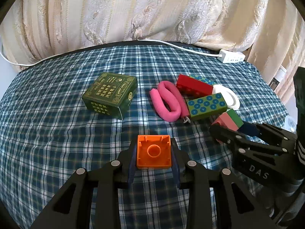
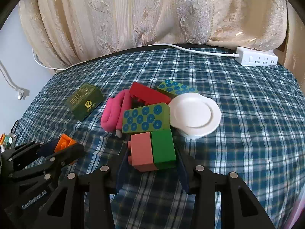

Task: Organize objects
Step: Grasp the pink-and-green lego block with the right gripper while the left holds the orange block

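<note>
Right tool clamps the pink-and-green block pair across its long axis, pink half left, green right, at the near edge of the pile. Left tool holds the orange brick, hollow side to camera, well left. Spotted green block touches just behind the pair; white plate behind right, green box far left on the plaid worktop.

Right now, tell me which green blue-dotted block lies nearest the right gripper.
The front dotted block, touching the pink-and-green brick held in the right gripper; the other dotted block lies behind the white plate.
</note>
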Demonstrator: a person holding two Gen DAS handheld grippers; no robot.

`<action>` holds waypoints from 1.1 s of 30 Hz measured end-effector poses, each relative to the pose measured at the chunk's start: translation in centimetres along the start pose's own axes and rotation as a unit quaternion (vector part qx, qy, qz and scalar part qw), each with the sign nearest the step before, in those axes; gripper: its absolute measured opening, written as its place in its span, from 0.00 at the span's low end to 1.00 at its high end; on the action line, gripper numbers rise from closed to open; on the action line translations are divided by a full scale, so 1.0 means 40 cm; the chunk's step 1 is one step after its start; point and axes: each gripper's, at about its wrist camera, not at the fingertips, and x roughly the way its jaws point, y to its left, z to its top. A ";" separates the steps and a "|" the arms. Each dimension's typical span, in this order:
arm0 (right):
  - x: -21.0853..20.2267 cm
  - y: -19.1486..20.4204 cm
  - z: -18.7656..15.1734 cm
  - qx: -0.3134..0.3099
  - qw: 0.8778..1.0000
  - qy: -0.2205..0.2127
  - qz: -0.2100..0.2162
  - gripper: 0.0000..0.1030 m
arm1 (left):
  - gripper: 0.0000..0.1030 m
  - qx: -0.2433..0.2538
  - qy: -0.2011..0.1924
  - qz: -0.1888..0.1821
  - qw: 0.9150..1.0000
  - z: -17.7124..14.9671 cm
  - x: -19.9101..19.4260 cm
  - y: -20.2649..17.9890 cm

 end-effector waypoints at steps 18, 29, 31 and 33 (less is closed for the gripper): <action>-0.085 -0.018 -0.066 0.033 0.999 -0.020 -0.013 0.47 | 0.31 0.021 -0.010 -0.014 1.000 -0.008 -0.024 -0.031; -0.153 -0.029 -0.114 0.049 0.998 -0.032 -0.022 0.47 | 0.32 0.034 -0.008 -0.025 0.999 -0.014 -0.022 -0.050; -0.167 -0.031 -0.119 0.054 0.998 -0.037 -0.022 0.47 | 0.31 0.037 -0.008 -0.027 0.999 -0.016 -0.022 -0.055; -0.179 -0.034 -0.125 0.058 0.997 -0.041 -0.022 0.47 | 0.31 0.040 -0.008 -0.029 0.999 -0.018 -0.024 -0.059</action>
